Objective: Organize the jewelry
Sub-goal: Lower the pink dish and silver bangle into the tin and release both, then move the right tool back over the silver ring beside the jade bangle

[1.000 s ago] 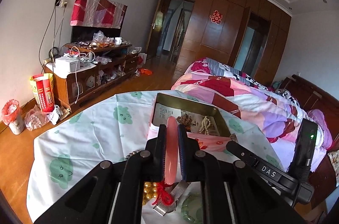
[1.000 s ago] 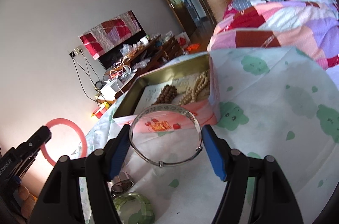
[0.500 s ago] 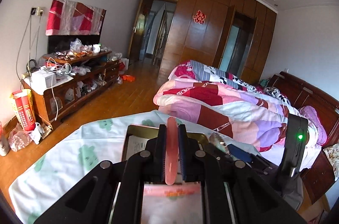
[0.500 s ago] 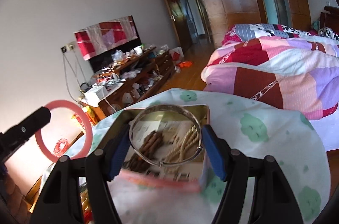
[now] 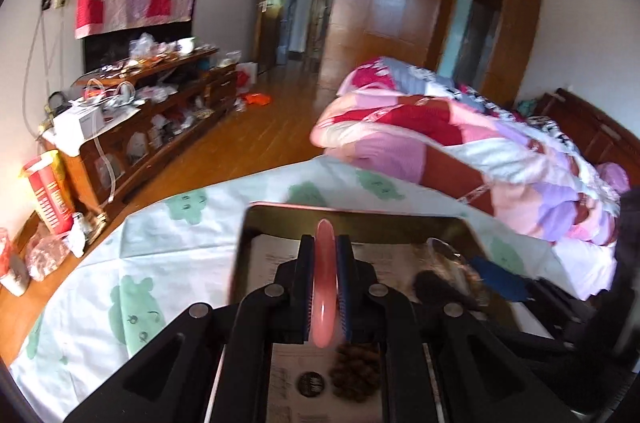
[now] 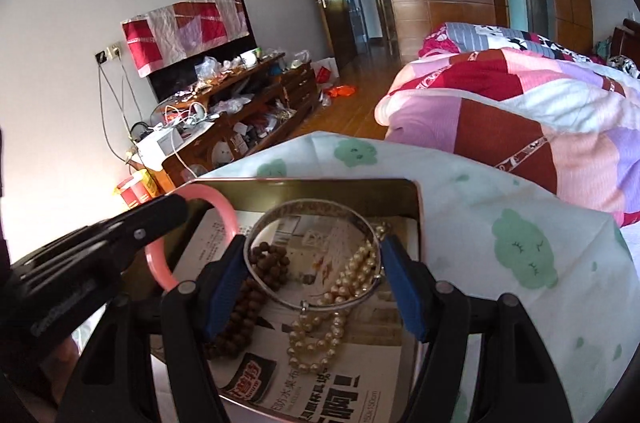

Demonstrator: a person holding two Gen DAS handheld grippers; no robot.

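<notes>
Pink bangle [image 5: 325, 283] is clamped edge-on in your left fingers [image 5: 343, 287], over the tin [image 6: 320, 189]. Your right fingers [image 6: 402, 291] grip the silver bangle [image 6: 312, 255] flat across its width, also above the tin. Inside, on printed paper: brown beads [image 6: 248, 303] left, pearls [image 6: 340, 307] right. Tin sits on the green-print cloth [image 6: 500, 243] covering the table.
</notes>
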